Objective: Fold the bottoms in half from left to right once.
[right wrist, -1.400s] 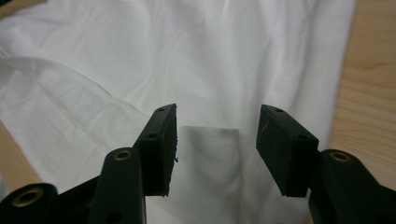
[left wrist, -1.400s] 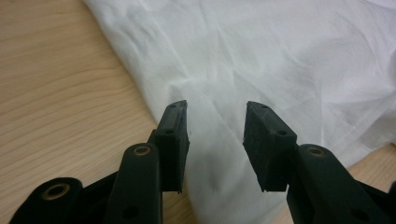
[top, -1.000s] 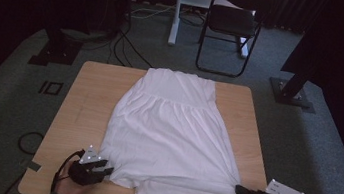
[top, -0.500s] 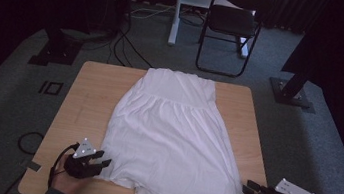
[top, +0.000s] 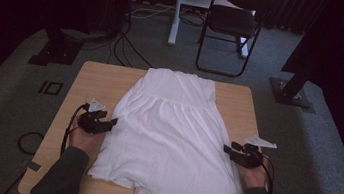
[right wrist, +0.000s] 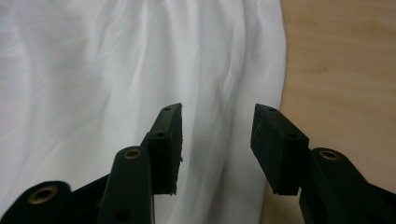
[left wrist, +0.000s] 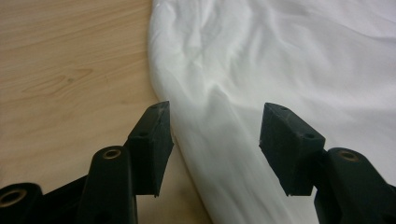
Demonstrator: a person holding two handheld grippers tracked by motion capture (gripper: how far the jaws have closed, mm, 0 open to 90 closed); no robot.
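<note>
High view: we see the white dress (top: 175, 133) spread flat on the wooden surface (top: 102, 77), hem near, bodice far. The left gripper (top: 112, 122) sits at the dress's left edge and the right gripper (top: 227, 148) at its right edge, both about midway along.

Left gripper view: the jaws have just been opening and stand apart, nothing pinched; the dress edge (left wrist: 224, 140) lies beneath the gap.

Right gripper view: the jaws have just been opening, likewise parted and empty, over the dress's edge (right wrist: 219, 154), bare surface (right wrist: 345, 74) beside it.
</note>
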